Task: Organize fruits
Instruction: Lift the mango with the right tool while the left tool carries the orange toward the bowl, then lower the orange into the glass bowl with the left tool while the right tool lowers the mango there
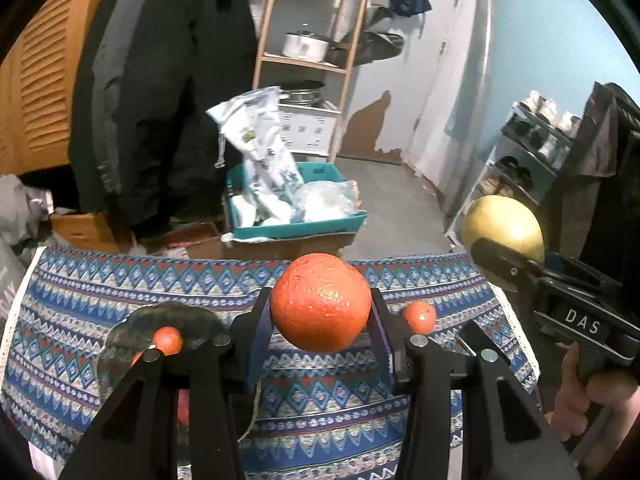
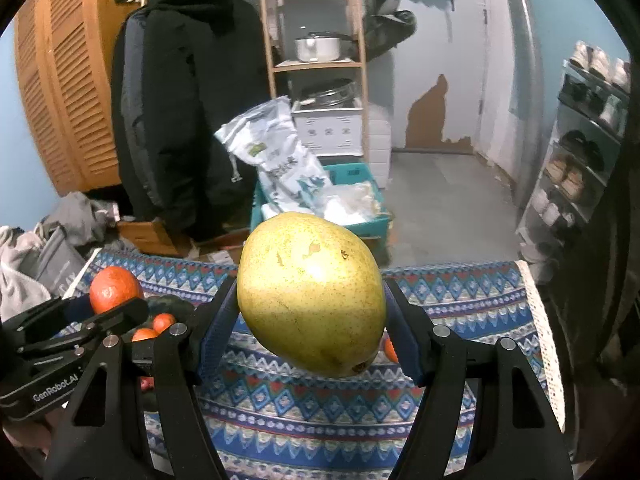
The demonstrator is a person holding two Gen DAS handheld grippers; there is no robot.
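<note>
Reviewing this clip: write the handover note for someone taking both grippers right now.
Left gripper: shut on the large orange, held above the patterned cloth.
Right gripper: shut on the yellow pear, also held above the cloth.
On the dark plate at the left: small oranges. One small orange lies loose on the cloth to the right.
Done: some small fruit is on the plate.
Left: set down both held fruits, then fetch the loose orange.
</note>
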